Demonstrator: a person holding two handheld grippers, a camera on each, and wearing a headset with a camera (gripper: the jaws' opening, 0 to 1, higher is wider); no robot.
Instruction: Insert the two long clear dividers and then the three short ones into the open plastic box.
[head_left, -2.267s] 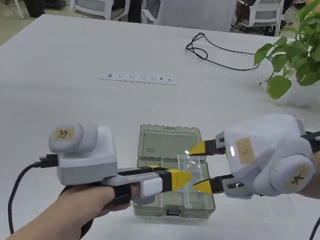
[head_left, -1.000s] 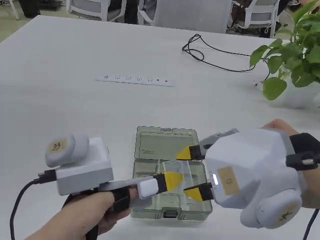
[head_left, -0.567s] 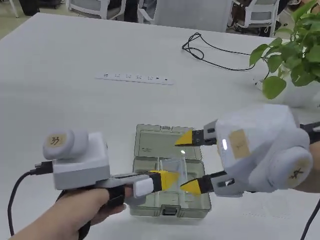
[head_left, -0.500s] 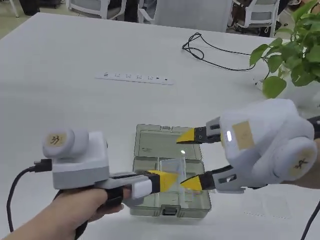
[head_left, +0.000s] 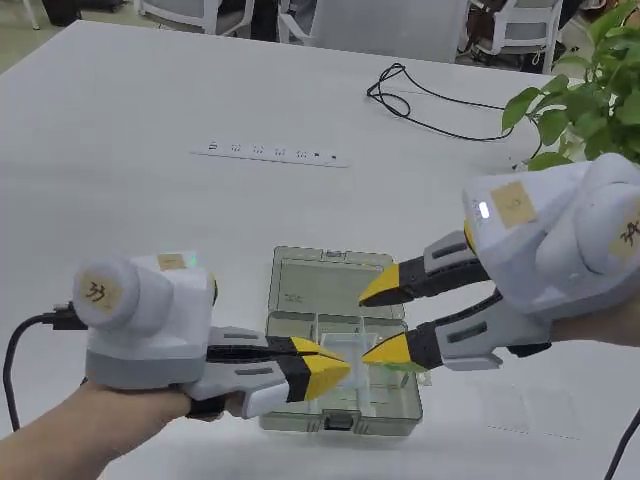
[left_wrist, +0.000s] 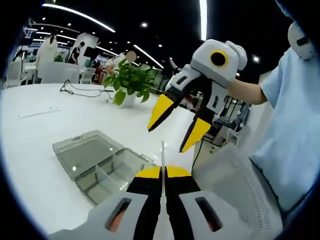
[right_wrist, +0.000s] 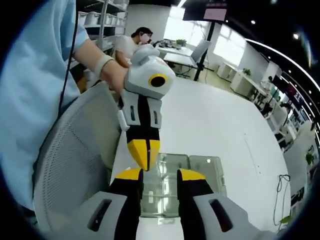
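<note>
Not much to read here tbh. In the head view, the left gripper (head_left: 338, 368) has a tan sticker (head_left: 97, 293) on its round end at lower left, with a handwritten scrawl that looks like 33. The right gripper (head_left: 367, 325) has a top sticker (head_left: 513, 203) and an edge sticker (head_left: 630, 235), both scribbles too blurry to make out. The markings on the power strip (head_left: 270, 155) and the print on the box lid (head_left: 330, 290) are too small.

box (head_left: 330, 285) is crowded: left gripper (head_left: 346, 367) with its divider (left_wrist: 162, 152) lies across the front, right gripper (head_left: 364, 327) spread wide over the right side, far half uncovered. open table (head_left: 120, 200) to the left; power strip (head_left: 270, 154), cable (head_left: 430, 100), plant (head_left: 580, 110) stand well behind.
</note>
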